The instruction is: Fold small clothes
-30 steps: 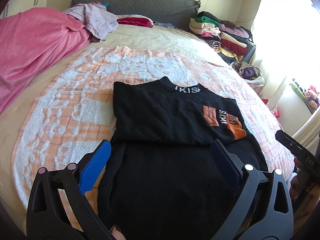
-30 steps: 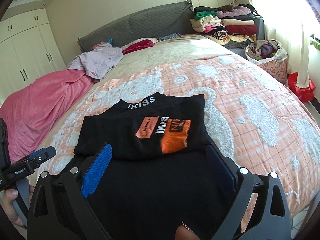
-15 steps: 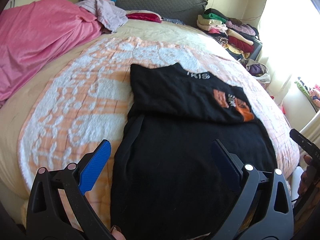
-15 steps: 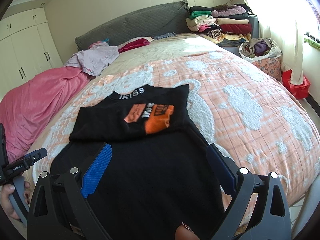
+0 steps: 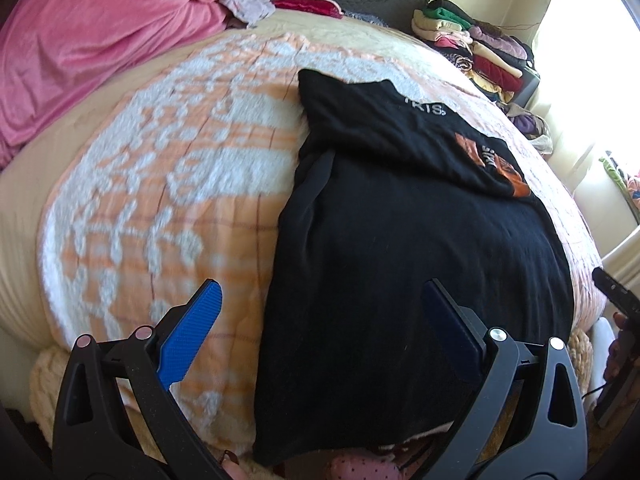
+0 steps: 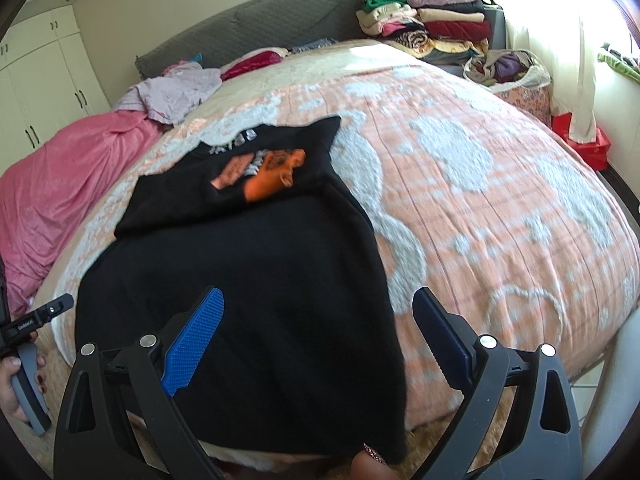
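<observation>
A black T-shirt [image 5: 400, 240] with an orange print lies on the bed; its top part is folded down over the body, and its hem hangs over the near bed edge. It shows in the right wrist view [image 6: 248, 264] too. My left gripper [image 5: 320, 304] is open and empty, above the shirt's lower left edge. My right gripper [image 6: 316, 308] is open and empty, above the shirt's lower right edge. The left handle shows at the left border of the right wrist view [image 6: 24, 336].
The shirt lies on an orange and white blanket [image 5: 168, 184] over the bed. A pink cover [image 5: 92, 48] lies at the left, lilac clothes [image 6: 176, 92] near the headboard. A stack of folded clothes [image 6: 432, 24] and a bag of clothes [image 6: 516, 76] stand at the back right.
Both grippers have pulled back toward the near bed edge and lowered. The shirt's lower half now fills more of both views. Both grippers stayed open.
</observation>
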`<state>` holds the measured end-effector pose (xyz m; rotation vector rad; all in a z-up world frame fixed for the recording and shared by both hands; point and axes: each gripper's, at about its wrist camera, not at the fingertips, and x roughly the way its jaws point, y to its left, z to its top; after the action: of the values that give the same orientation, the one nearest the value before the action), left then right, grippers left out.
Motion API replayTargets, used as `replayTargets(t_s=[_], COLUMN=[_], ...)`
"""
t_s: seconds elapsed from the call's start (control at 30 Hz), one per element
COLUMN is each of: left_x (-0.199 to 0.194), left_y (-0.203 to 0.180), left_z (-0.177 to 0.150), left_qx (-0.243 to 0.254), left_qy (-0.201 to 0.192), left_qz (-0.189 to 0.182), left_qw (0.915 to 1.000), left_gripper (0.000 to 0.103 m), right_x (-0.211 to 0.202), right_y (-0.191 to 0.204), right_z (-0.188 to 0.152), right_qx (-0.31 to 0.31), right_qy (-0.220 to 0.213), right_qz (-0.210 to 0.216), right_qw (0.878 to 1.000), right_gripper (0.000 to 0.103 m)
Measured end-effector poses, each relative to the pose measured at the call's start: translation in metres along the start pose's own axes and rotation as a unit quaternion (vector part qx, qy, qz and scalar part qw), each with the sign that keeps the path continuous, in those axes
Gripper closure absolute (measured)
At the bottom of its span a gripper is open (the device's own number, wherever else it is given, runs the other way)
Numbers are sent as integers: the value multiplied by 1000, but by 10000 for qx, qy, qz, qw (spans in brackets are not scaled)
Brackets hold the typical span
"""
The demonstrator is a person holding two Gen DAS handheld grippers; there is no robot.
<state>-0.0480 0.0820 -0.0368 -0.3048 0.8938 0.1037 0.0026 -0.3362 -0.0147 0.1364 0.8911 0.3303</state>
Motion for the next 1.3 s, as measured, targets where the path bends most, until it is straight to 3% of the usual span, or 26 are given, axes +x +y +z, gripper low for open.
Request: replayTargets(t_s=[0.17, 0.43, 0.57, 0.77, 1.03, 1.17, 1.3], left_x=[-3, -5, -3, -1, 0, 1, 3], left_y=[11, 18, 22, 29, 33, 34, 33], left_z=[-12, -36, -50, -63, -71, -71, -72], left_qx=[-157, -275, -319, -386, -389, -414, -426], left_qy=[61, 236, 377, 566, 678, 708, 734], left_qz=[-115, -370, -452, -576, -642, -652, -647], left_qw=[9998, 9987, 9978, 9960, 9949, 9945, 9943], left_gripper=[10, 21, 36, 50, 51, 51, 51], right_x=[0, -5, -5, 0, 23, 27, 25], right_y=[-9, -13, -13, -17, -31, -35, -36], right_z=[-13, -29, -38, -54, -66, -67, -72], right_qx=[23, -105, -205, -266, -170, -148, -241], right_qy=[137, 290, 413, 659, 981, 965, 965], right_qz=[-32, -41, 30, 151, 65, 149, 107], right_qw=[9999, 9995, 9989, 9974, 9950, 9951, 9950], right_gripper=[8, 8, 8, 10, 42, 43, 54])
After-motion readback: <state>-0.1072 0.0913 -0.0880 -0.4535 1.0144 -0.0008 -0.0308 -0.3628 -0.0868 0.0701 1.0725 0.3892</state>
